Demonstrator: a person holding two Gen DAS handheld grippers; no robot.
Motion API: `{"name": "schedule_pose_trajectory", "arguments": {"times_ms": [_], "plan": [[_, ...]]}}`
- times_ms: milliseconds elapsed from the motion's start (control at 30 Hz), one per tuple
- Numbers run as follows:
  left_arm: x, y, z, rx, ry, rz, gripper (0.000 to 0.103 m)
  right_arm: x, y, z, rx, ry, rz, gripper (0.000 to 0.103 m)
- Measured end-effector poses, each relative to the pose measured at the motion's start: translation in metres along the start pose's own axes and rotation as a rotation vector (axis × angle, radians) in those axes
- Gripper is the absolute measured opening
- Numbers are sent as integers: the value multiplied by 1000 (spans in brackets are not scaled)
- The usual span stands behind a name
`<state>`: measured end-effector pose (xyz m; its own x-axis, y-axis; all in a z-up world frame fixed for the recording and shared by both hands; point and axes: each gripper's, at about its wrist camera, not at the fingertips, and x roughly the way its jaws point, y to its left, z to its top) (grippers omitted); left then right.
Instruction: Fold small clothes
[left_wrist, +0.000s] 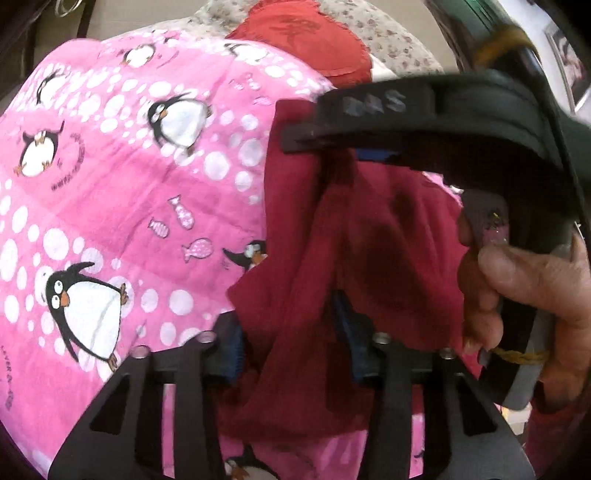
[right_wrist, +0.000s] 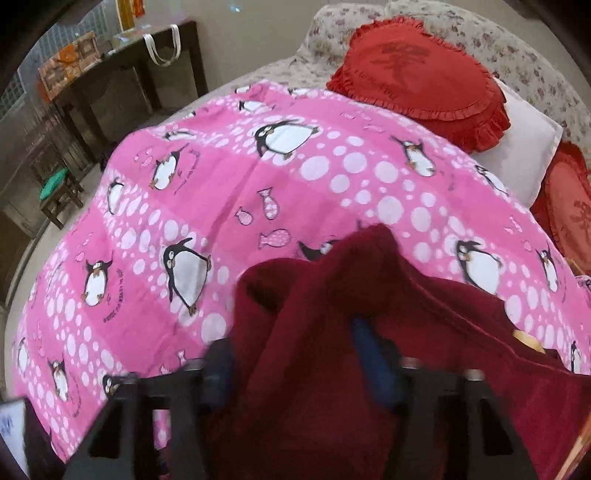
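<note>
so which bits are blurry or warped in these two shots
Left wrist view: the right gripper crossing the top is smeared and the penguin sheet bulges fisheye-style. Right wrist view: the maroon garment and that gripper's fingers are soft, with dark vignetted corners.

— What is under everything?

— A bed with a flowery cover. A big pink sheet with penguins, fish and white dots lies spread over most of it.

— What else lies on the bed?

— At the far end, a red frilly cushion rests on a white pillow. A second red cushion sits near the far right corner. On my near edge, a dark red cloth lies bunched on the pink sheet.
</note>
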<state>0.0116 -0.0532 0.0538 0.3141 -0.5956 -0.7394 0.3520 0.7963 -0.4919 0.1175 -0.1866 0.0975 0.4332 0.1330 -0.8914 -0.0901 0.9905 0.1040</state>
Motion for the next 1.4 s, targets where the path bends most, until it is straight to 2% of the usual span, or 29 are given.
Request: {"name": "schedule_pose_trajectory", "arguments": {"times_ms": [33,167,300,467,667,800,900,1000,1067,1100,1133,1167,1233,1300,1400], "plan": [[-7,-2,0,12,-4,-5,32,-7,-7,-3,28,-9,42,18],[-25,-30,3,57,-3,-59,28,-50,-40,-15,123,-108,199,16],[-39,-77,6,144,1,-107,27,-92,-67,-25,151,-173,234,15],[-35,-132,6,236,10,-139,27,-138,-106,-46,197,-250,223,15],[-7,-203,-6,330,55,-204,27,-177,-173,-82,296,-314,166,15],[23,-242,-16,392,107,-189,27,-180,-213,-110,355,-307,119,15],[51,-263,-26,411,153,-176,27,-166,-241,-131,415,-276,68,15],[66,-265,-29,419,189,-171,32,-142,-260,-144,479,-227,56,15],[58,-261,-22,402,218,-216,47,-136,-271,-153,538,-225,97,17],[52,-259,-21,400,233,-237,52,-138,-276,-158,566,-230,121,24],[43,-258,-20,407,241,-257,64,-142,-279,-161,584,-234,131,34],[36,-256,-17,418,232,-264,70,-148,-280,-165,594,-242,150,37],[12,-253,-18,452,186,-256,70,-157,-276,-172,584,-254,168,49],[-4,-241,-19,465,150,-221,70,-167,-270,-181,557,-256,174,50],[-8,-211,-17,444,106,-116,70,-175,-257,-195,543,-258,231,50]]}}
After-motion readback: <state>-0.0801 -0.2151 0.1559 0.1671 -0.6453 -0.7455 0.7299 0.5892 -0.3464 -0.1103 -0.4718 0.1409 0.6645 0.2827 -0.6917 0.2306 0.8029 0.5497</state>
